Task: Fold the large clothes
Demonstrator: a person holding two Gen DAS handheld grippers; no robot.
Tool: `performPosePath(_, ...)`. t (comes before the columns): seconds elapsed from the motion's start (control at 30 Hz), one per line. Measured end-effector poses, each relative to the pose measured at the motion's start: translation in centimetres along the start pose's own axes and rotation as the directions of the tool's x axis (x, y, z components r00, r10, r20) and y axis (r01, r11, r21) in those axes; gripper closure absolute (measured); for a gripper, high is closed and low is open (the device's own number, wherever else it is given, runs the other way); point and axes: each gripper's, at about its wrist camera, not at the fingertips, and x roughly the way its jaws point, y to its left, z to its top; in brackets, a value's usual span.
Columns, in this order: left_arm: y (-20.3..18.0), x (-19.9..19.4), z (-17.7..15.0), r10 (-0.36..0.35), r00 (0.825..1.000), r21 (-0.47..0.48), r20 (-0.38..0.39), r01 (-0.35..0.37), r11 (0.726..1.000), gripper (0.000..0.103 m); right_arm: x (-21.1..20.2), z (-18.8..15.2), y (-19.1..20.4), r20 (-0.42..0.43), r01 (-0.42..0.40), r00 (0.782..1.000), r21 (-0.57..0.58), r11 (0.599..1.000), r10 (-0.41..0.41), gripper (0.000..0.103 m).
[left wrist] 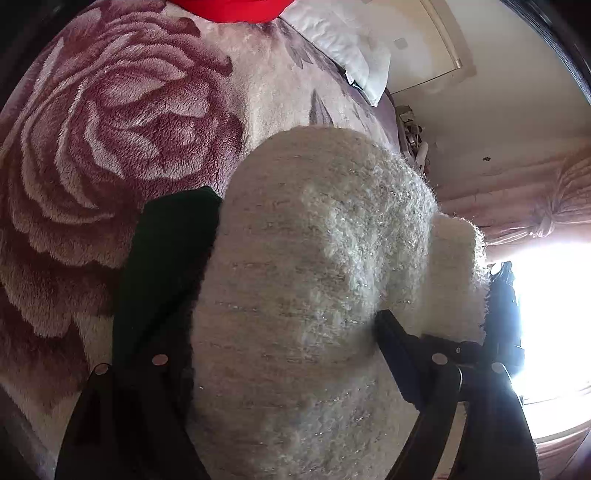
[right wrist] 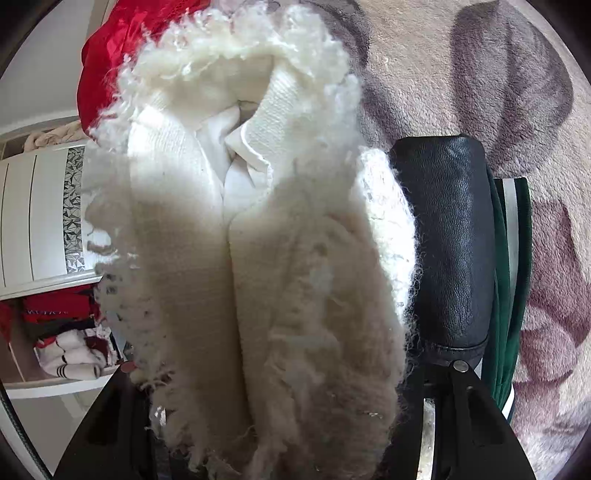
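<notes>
A fluffy cream-white knit garment [left wrist: 314, 280] is bunched into a thick bundle that fills the gap of my left gripper [left wrist: 284, 258]. The dark fingers [left wrist: 166, 277] press on both sides of it, above the rose-patterned blanket [left wrist: 110, 122]. In the right wrist view the same white garment [right wrist: 266, 229] hangs folded, with its ribbed lining showing, inside my right gripper [right wrist: 280, 166]. The black padded finger [right wrist: 447, 240] lies against its right side. The other finger is hidden behind the fleece.
A red garment [left wrist: 236, 9] and a white pillow [left wrist: 347, 40] lie at the far end of the bed. A green garment with a white stripe [right wrist: 511, 280] lies on the blanket beside my right finger. Open shelves with folded clothes [right wrist: 62, 347] stand at the left. Pink curtains [left wrist: 535, 206] frame a bright window.
</notes>
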Motion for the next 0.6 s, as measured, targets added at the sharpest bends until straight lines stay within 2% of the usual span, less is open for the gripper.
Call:
performPosePath(0.07,-1.2,-0.9,0.0,0.040,0.999,0.027,-0.001,-0.040,0.999,0.019,-0.5,-1.1,1.3,0.009,0.050,0.999,-0.024,0.998,-0.050,0.039)
performPosePath(0.1,-2.3,-1.6,-0.4,0.079,0.997,0.061,0.006,-0.079,0.995,0.019,-0.4,-2.5,2.0,0.016,0.098,0.995,-0.044,0.994,-0.098,0.033)
performPosePath(0.17,-4.0,-2.7,-0.9,0.174,0.983,0.133,0.050,-0.179,0.975,0.017,-0.9,-4.5,3.5,0.040,0.195,0.980,-0.081,0.977,-0.193,0.030)
performPosePath(0.2,-4.8,-3.2,-1.4,0.221,0.972,0.167,0.083,-0.232,0.958,0.011,-1.3,-5.3,4.3,0.067,0.255,0.966,-0.103,0.961,-0.249,0.024)
performPosePath(0.23,-5.9,-3.6,-2.0,0.278,0.953,0.210,0.119,-0.298,0.931,0.007,-1.7,-6.2,5.1,0.103,0.307,0.950,-0.121,0.944,-0.296,0.018)
performPosePath(0.3,-7.5,-4.3,-3.4,0.354,0.917,0.264,0.182,-0.393,0.881,0.005,-2.7,-8.2,6.3,0.187,0.415,0.902,-0.126,0.901,-0.390,0.017)
performPosePath(0.33,-8.1,-4.5,-4.0,0.372,0.906,0.281,0.203,-0.418,0.864,0.005,-3.6,-9.5,6.5,0.227,0.455,0.878,-0.122,0.882,-0.422,0.011)
performPosePath(0.37,-8.9,-5.0,-5.0,0.387,0.893,0.296,0.228,-0.442,0.847,0.005,-4.0,-10.3,7.0,0.269,0.501,0.847,-0.114,0.858,-0.458,0.009)
performPosePath(0.43,-10.0,-5.9,-6.5,0.413,0.871,0.309,0.266,-0.483,0.820,0.005,-4.7,-13.2,7.7,0.346,0.603,0.765,-0.090,0.792,-0.543,0.008)
performPosePath(0.47,-10.5,-6.3,-7.3,0.418,0.864,0.311,0.280,-0.494,0.812,0.005,-5.1,-14.7,8.4,0.383,0.654,0.717,-0.077,0.753,-0.583,0.007)
performPosePath(0.53,-11.5,-7.6,-9.2,0.429,0.850,0.308,0.304,-0.514,0.801,0.005,-7.2,-17.7,9.7,0.444,0.749,0.604,-0.032,0.662,-0.662,0.005)
performPosePath(0.6,-12.6,-9.3,-11.4,0.444,0.835,0.299,0.324,-0.536,0.790,0.005,-7.7,-21.0,10.1,0.491,0.799,0.523,0.003,0.601,-0.697,0.002)
